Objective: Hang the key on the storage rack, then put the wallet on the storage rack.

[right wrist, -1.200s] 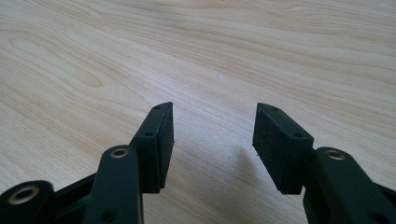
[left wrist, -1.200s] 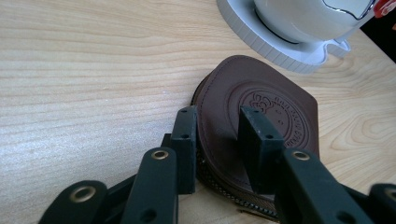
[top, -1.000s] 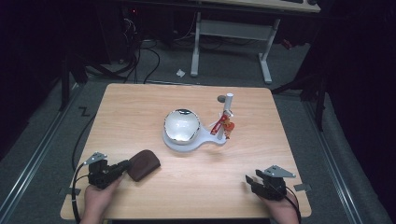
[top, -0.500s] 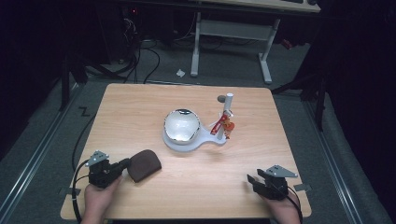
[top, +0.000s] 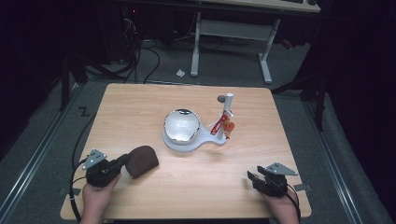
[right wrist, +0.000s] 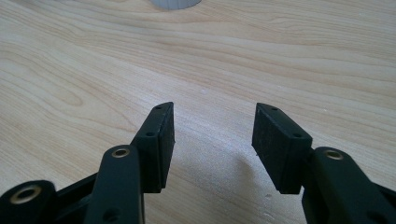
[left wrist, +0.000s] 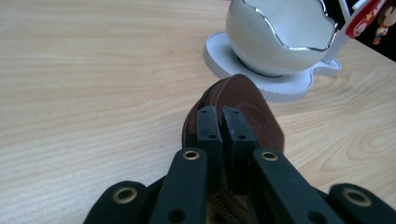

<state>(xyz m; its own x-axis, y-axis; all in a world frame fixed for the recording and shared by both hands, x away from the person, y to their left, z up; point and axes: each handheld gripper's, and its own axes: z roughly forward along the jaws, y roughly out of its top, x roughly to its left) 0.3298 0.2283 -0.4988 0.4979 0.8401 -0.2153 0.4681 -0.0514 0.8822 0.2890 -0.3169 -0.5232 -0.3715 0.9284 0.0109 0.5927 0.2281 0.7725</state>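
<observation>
since the earlier frames: left gripper [top: 122, 160] has just been closing, its jaws now pinched on the near edge of the brown pouch [top: 142, 161], whose zippered rim runs between them in the left gripper view; pouch and hand sit slightly raised from where they were. right gripper [top: 254, 179] unchanged in place.

item 1, brown pouch [left wrist: 243, 105]: small rounded leather-look case, near-left part of the tabletop [top: 140, 116], well apart from item 2.

item 2, white egg-shaped bowl [top: 182, 126] on a white stand [top: 205, 141], centre of tabletop, with an upright post [top: 228, 105] carrying a red tag [top: 218, 127].

item 3, right gripper [right wrist: 212, 135]: jaws wide, nothing between them, resting low over bare wood at the near-right.

progress, as judged: grasp of the pouch done, lift barely begun; carrying and setting down, likely toward the bowl, remain. destination cannot be told for certain.
</observation>
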